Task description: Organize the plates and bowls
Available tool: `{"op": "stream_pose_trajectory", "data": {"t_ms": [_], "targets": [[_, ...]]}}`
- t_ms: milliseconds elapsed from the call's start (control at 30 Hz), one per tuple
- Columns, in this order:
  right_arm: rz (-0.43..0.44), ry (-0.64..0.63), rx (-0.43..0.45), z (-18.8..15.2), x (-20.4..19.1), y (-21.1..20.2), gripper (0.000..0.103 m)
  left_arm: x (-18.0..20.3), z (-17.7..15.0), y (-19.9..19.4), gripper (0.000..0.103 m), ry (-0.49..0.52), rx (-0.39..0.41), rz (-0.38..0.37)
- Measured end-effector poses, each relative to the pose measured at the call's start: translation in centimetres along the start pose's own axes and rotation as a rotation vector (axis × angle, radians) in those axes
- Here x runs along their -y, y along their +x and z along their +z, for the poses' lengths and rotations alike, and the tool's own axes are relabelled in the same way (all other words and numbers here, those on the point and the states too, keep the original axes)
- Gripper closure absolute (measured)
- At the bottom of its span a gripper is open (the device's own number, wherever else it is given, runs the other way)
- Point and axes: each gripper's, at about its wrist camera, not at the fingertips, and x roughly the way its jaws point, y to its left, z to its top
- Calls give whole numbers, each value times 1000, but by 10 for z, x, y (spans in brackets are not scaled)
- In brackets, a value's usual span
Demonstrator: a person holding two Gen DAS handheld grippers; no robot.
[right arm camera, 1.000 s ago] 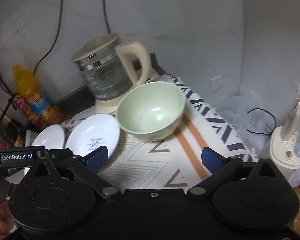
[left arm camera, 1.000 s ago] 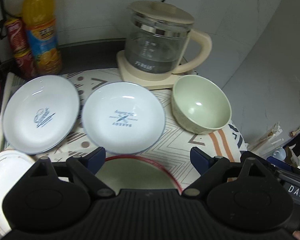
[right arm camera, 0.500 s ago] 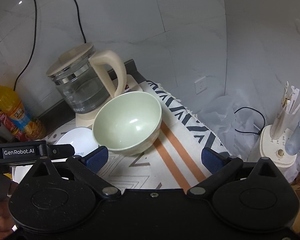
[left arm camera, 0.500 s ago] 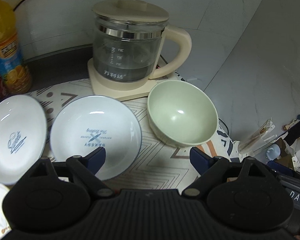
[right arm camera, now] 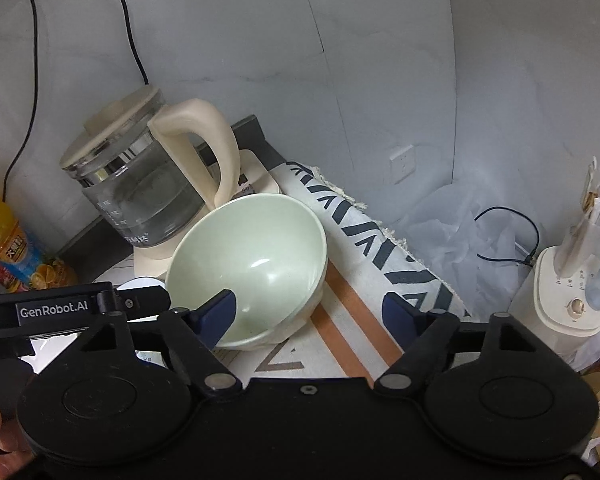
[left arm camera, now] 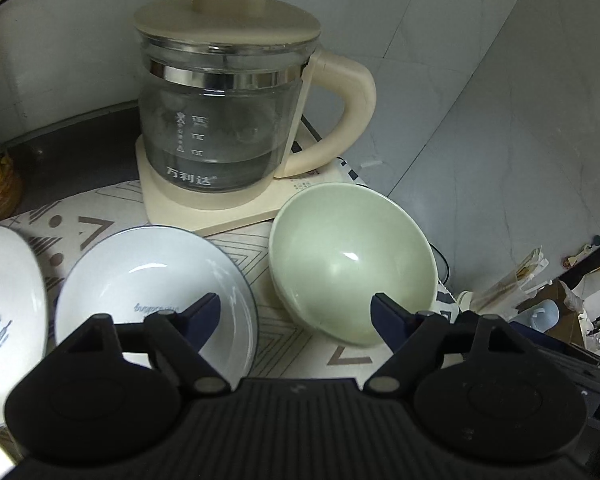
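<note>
Bowl between two open grippers

Bowl, pale green, sits on the patterned mat just in front of the kettle and its cream base, empty and upright. To its left we see a white plate with blue print, close beside the bowl but not touching it, and a second white plate at the left edge of the left wrist view.

Our left gripper hangs over the gap between plate and bowl; its jaws have just been closing, yet they stand wide and grip nothing, one fingertip over the plate, the other over the bowl's near side.

Our right gripper has also just been closing and holds nothing; its left fingertip lies over the bowl's interior, the right one over the mat's orange stripe. Whether it touches the bowl we cannot tell.

A juice bottle stands left of the kettle.
</note>
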Motion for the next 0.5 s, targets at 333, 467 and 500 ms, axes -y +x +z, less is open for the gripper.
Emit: {"op": "stream_pose_trajectory", "data": {"t_ms": [333, 467, 500], "targets": [[0, 38, -69, 1, 4, 38, 44, -6, -1, 33, 48, -43, -60, 17], [4, 25, -102, -1, 1, 50, 62, -5, -3, 42, 66, -49, -76, 34], [7, 24, -109, -2, 1, 52, 67, -5, -4, 44, 70, -56, -80, 35]]}}
